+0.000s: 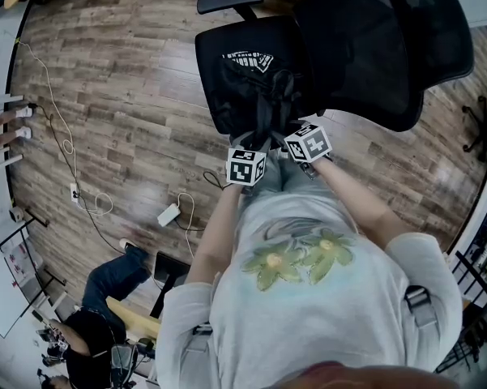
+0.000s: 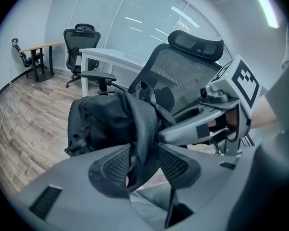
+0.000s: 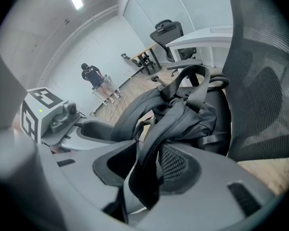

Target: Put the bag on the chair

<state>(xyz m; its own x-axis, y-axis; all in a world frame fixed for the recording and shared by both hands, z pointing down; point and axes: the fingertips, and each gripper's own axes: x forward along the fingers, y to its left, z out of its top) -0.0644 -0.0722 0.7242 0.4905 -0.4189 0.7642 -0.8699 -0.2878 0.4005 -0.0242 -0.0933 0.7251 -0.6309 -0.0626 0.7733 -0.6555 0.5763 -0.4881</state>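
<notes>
**Person's arms and grippers.** The left forearm [image 1: 219, 225] and right forearm [image 1: 360, 201] reach forward and down, converging. Each hand carries a grey two-jaw gripper topped by a white cube with black square markers.

The left gripper [image 2: 145, 160] slopes steeply downward. Its jaws stand apart, and a black fabric bag strap [image 2: 143, 129] hangs loosely between its ribbed black pads [image 2: 115, 166].

The right gripper [image 3: 146, 165] lies just beside the left gripper, slightly ahead of it and sloping likewise. Its jaws are also parted. A second black strap [image 3: 154, 143] rests against the pad farther from the left gripper and is clear of the nearer pad.
</notes>
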